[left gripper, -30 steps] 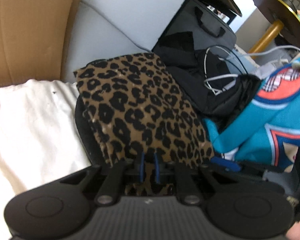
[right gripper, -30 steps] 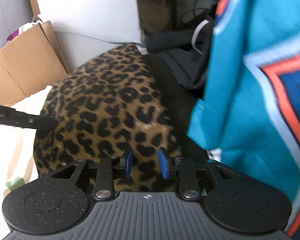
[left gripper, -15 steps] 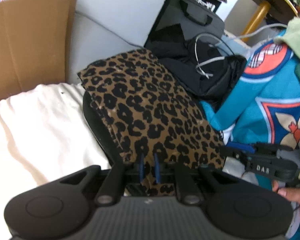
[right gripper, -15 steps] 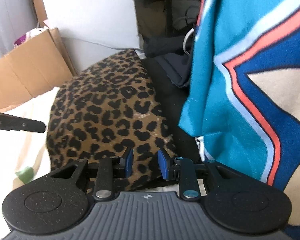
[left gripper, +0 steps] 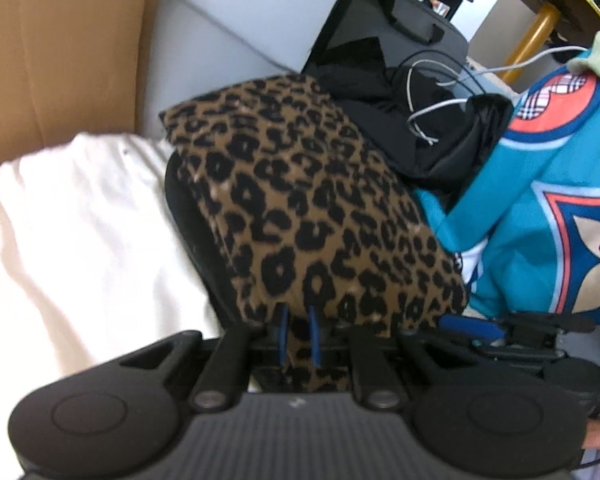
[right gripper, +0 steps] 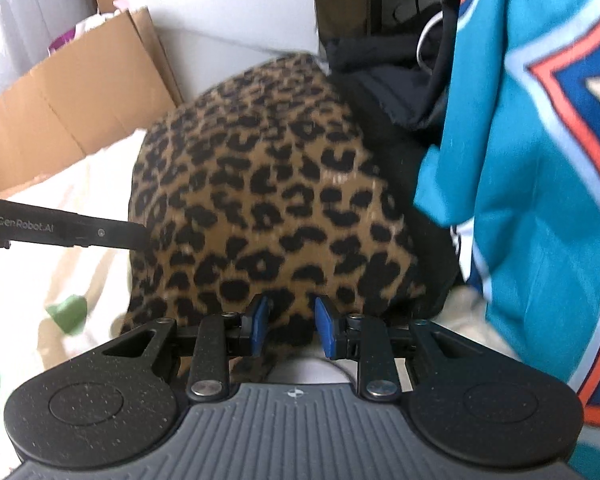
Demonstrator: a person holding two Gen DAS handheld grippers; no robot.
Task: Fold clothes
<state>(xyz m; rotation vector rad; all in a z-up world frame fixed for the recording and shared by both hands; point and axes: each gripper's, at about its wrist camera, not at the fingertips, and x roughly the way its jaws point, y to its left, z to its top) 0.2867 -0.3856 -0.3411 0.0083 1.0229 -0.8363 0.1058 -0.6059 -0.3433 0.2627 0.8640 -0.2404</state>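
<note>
Leopard-print garment [left gripper: 312,208] stretches away from both tongs: left tongs [left gripper: 298,334] pinch its near hem, right tongs [right gripper: 290,326] grip the hem beside them (loosely).

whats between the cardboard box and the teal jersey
The leopard-print garment fills that stretch, with dark clothing behind its far edge. The right wrist view shows the cardboard box and teal jersey flanking it.

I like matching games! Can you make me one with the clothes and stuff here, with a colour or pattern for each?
Things:
1. garment pinched by the left gripper
2. jersey
3. box
4. sheet

Looks:
A. white
B. teal with orange and blue
C. leopard spots
D. plain brown cardboard

Pairs: 1-C (garment), 2-B, 3-D, 4-A.
</note>
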